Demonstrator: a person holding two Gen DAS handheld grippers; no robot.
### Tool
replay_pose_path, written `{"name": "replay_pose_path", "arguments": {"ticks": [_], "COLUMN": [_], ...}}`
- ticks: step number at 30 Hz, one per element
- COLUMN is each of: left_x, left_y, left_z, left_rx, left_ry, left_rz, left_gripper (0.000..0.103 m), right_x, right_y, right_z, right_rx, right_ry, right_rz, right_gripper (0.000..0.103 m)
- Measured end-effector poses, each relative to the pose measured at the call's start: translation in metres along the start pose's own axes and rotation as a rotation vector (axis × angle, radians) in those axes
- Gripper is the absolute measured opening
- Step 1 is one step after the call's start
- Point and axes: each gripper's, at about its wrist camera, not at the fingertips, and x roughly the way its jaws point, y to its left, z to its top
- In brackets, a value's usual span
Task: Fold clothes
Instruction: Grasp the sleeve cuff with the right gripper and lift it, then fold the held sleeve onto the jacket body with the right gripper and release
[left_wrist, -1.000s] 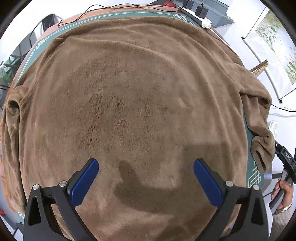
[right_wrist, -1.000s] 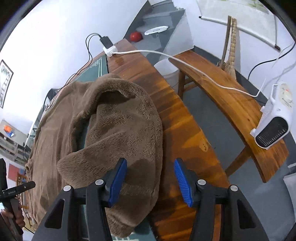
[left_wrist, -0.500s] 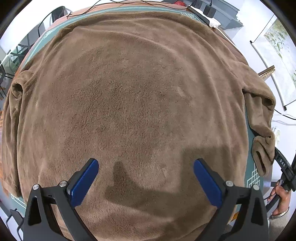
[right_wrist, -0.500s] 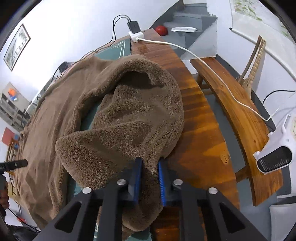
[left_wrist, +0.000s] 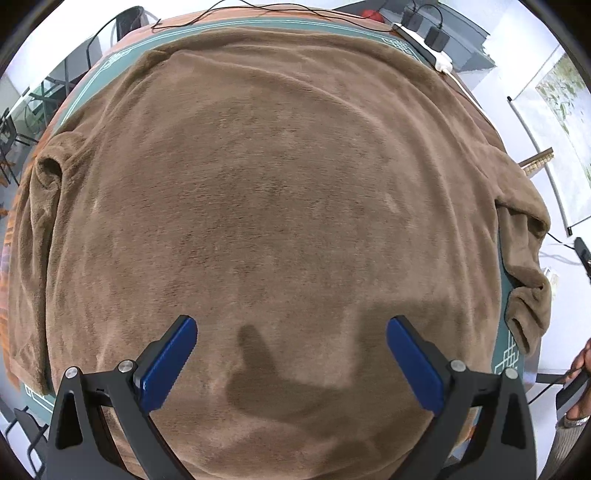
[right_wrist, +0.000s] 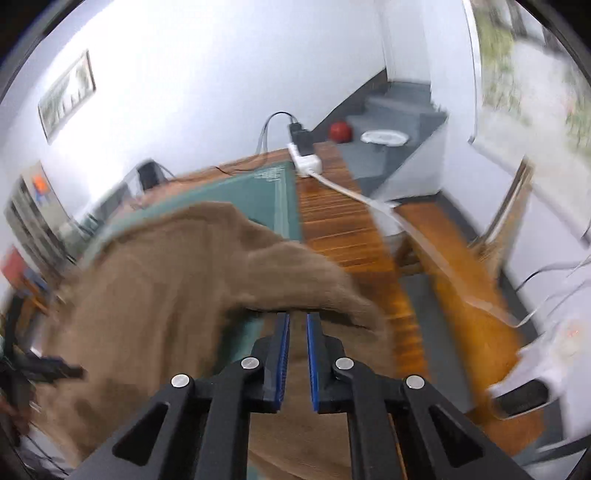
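Looking down, left wrist view: the brown fleece garment (left_wrist: 280, 206) lies spread flat over the green mat (left_wrist: 511, 354) on the desk, covering nearly all of it.
Left tool (left_wrist: 291, 354): jaws stand wide apart above the fleece, nothing between the blue pads, no contact that can be made out.
Left sleeve (left_wrist: 44, 206): folded along the garment's left edge.
Right sleeve (left_wrist: 524, 266): bunched at the right edge, cuff hanging toward the mat's corner.
Far edge: a white power strip (left_wrist: 424, 55) with black plugs sits on the bare wood.
Lower right: a person's hand (left_wrist: 580, 362) shows at the frame edge.
Right wrist view: blurred throughout.
Right tool (right_wrist: 297, 325): jaws narrow, pinching the sleeve (right_wrist: 295, 280) of the garment at its edge, the cloth raised clear of the mat (right_wrist: 251, 188).
Desk (right_wrist: 343, 229): wooden planks bare to the right of the mat, power strip (right_wrist: 304, 158) at the far corner.
Beside the desk: a wooden bench (right_wrist: 461, 280).
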Motion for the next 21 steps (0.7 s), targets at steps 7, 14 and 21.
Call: {"name": "replay_pose_path", "arguments": {"ticks": [7,14,21], "left_x": [-0.005,-0.006,-0.011], "left_y": [0.026,0.032,0.03], "left_z": [-0.013,-0.025,-0.019], "left_rx": [-0.073,-0.113,-0.086], "left_ry": [0.003,0.013,0.018], "left_rz": [0.018,0.022,0.024], "left_gripper": [0.103,0.103,0.103], "right_x": [0.031,0.053,0.087], "right_y": [-0.063,-0.104,-0.113], "right_z": [-0.012,-0.023,-0.028], "right_rx": [0.584,1.014,1.214], "right_ry": [0.052,0.007,0.039], "right_rz": [0.275,0.445,0.457], "right_gripper": [0.072,0.084,0.084]}}
